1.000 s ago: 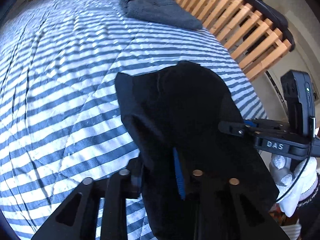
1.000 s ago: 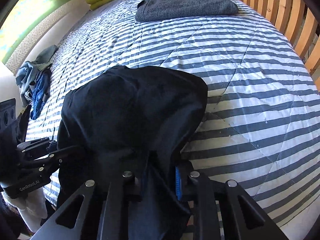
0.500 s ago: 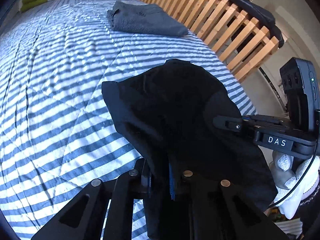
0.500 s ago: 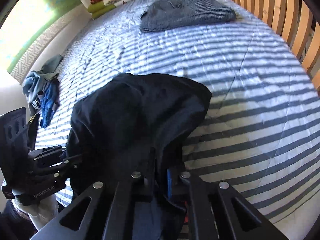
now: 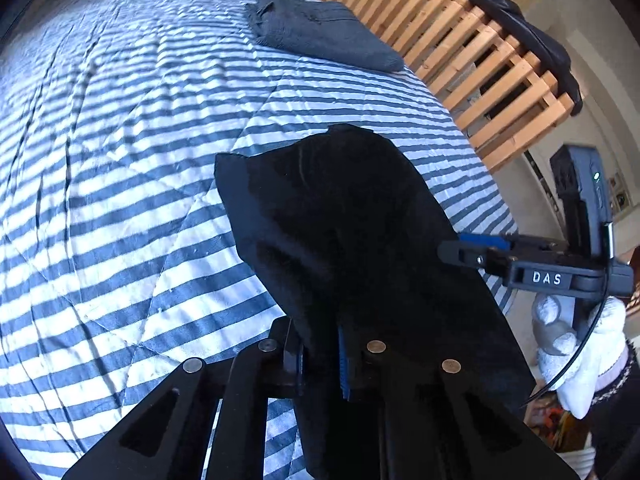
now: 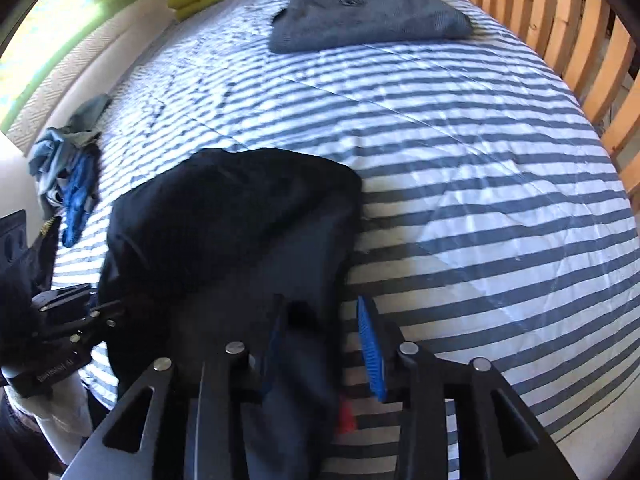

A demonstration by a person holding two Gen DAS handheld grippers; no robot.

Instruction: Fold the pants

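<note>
Right wrist view: black pants (image 6: 240, 216) lying bunched ahead on the striped bed (image 6: 480, 160).
I am spreading my right gripper (image 6: 324, 340) off the cloth, while my left gripper (image 5: 320, 356) is pinching it.

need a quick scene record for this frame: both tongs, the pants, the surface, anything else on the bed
left tongs: shut on a fold of the black pants; jaws have just been opening slightly
right tongs: open, jaws have just been opening; pants cloth between them, one blue pad clear of it
pants state: bunched heap near the bed's edge, not folded flat
surface: striped bedspread
also on bed: folded grey garment at the far end; loose clothes pile
beside bed: wooden slats
</note>
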